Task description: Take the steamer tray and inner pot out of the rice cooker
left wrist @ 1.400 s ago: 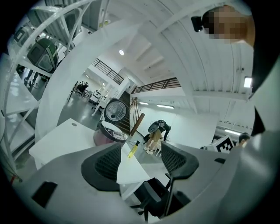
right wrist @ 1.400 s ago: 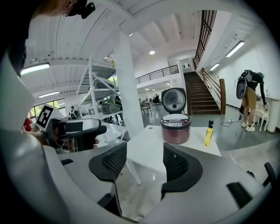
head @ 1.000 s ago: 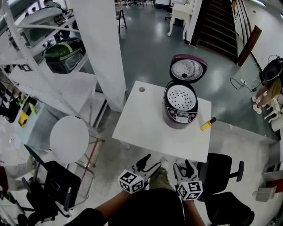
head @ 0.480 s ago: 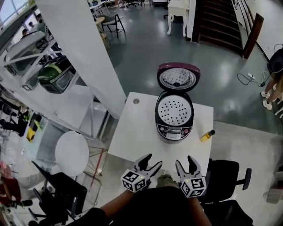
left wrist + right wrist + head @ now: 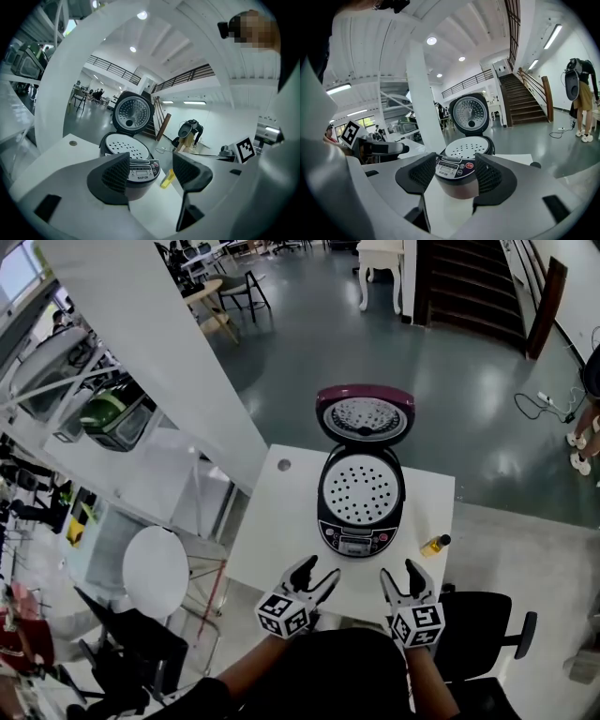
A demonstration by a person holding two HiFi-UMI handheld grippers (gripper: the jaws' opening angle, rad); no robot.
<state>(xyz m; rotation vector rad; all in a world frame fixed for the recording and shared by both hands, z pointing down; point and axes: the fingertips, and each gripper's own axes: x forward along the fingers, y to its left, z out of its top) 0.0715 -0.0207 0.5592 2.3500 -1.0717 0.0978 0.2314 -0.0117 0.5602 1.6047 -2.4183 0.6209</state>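
A dark rice cooker (image 5: 360, 521) stands on the white table (image 5: 281, 531) with its purple lid (image 5: 365, 414) swung up and back. A white perforated steamer tray (image 5: 362, 492) sits in its mouth and hides the inner pot. The tray also shows in the left gripper view (image 5: 125, 145) and the right gripper view (image 5: 468, 147). My left gripper (image 5: 315, 575) hovers open at the table's near edge, left of the cooker's front. My right gripper (image 5: 401, 576) is open too, just right of the cooker's control panel (image 5: 351, 540). Neither touches anything.
A small yellow bottle (image 5: 434, 544) lies on the table right of the cooker. A black office chair (image 5: 492, 634) stands at the near right, a round white table (image 5: 156, 561) at the left. A white pillar (image 5: 169, 352) rises behind the table's far left corner.
The view has moved in toward the table. Both grippers have come forward to its near edge, closer to the cooker. They stay open.
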